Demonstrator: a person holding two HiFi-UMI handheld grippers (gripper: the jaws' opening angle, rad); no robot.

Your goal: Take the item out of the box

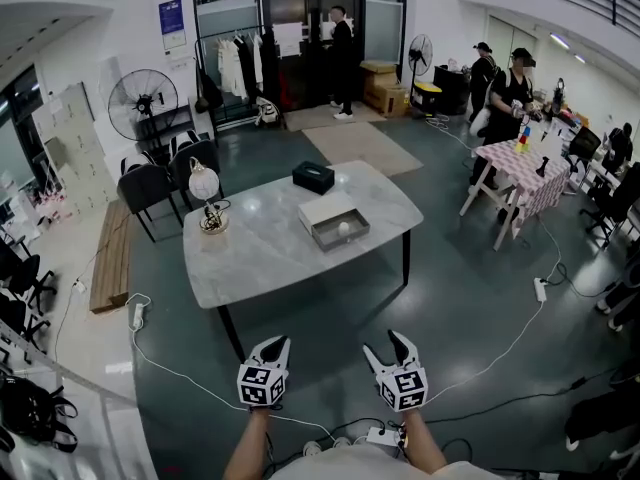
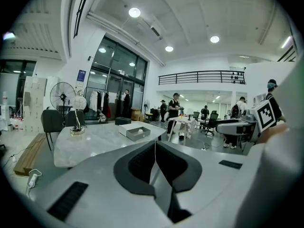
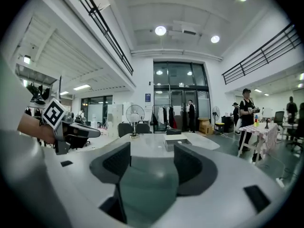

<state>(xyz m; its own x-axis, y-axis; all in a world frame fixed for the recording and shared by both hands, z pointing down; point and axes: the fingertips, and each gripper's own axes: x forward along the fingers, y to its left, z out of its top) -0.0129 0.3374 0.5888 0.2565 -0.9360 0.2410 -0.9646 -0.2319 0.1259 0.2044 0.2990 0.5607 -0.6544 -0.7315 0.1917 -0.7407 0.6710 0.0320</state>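
An open grey box (image 1: 340, 230) sits on the marble table (image 1: 260, 253), its white lid (image 1: 324, 208) lying just behind it. A small white round item (image 1: 344, 228) rests inside the box. The box (image 2: 137, 133) also appears far ahead in the left gripper view, and the box (image 3: 176, 143) shows in the right gripper view. Both grippers hang low over the floor, well short of the table's near edge. My left gripper (image 1: 274, 346) (image 2: 155, 144) has its pads pressed together with nothing between them. My right gripper (image 1: 388, 344) (image 3: 152, 151) stands open and empty.
A black tissue box (image 1: 313, 177) and a globe lamp (image 1: 205, 193) also stand on the table. Dark chairs (image 1: 150, 188) and a fan (image 1: 142, 96) are at the left. A power strip (image 1: 138, 315) and white cables lie on the floor. People stand around a checkered table (image 1: 520, 168) at the right.
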